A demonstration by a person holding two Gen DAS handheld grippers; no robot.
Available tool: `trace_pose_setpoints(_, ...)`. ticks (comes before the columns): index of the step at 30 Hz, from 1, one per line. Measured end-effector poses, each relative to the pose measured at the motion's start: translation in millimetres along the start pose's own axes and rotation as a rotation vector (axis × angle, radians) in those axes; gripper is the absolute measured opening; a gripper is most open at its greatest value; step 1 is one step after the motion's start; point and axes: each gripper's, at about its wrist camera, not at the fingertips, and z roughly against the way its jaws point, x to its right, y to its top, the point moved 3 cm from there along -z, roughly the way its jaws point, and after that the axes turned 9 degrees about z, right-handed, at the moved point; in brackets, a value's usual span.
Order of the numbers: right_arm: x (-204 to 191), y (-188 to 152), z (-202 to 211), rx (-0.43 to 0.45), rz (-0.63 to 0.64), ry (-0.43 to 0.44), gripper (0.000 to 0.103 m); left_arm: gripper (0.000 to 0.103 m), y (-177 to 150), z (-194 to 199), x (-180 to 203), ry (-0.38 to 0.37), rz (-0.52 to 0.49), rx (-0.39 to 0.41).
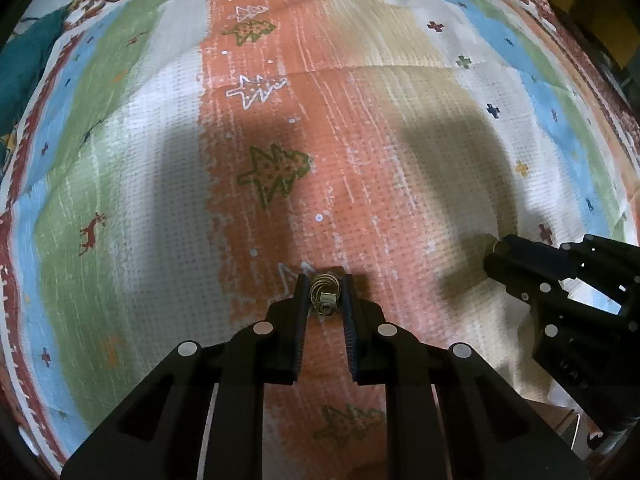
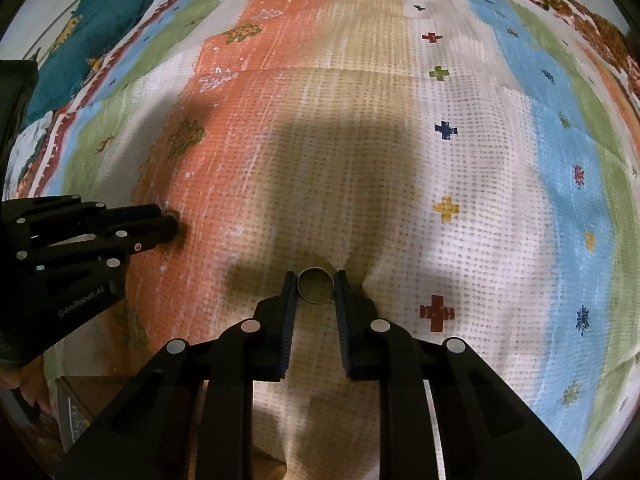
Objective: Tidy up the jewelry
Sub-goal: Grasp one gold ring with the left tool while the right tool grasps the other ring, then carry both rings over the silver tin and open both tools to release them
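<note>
My left gripper (image 1: 325, 290) is shut on a small gold coiled ring with a square charm (image 1: 325, 295), held at the fingertips just above the patterned cloth (image 1: 360, 160). My right gripper (image 2: 316, 286) is shut on a plain silver ring (image 2: 316, 285), pinched between the two tips over the beige stripe. The right gripper also shows in the left wrist view (image 1: 496, 258), low at the right. The left gripper shows in the right wrist view (image 2: 168, 222), at the left edge, tips on the orange stripe.
The striped cloth with tree, deer and cross motifs covers the whole surface in both views. A teal fabric (image 2: 84, 40) lies at the far left. A brown wooden edge (image 2: 92, 396) shows below the cloth's front edge.
</note>
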Motion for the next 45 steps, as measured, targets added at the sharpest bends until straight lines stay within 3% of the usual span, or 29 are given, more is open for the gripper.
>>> trace_pose_setpoints(15,-12.2,0.8,12.3,0.019,0.049,-0.013,0.020,0.015,-4.2,23.0,-7.4,-0.031,0.005,0.041)
trace_pose_setpoints(45,-37.0,-21.6,71.9,0.190,0.139,-0.055,0.020,0.015,-38.1,76.2,-9.4,-0.082,0.057,0.215)
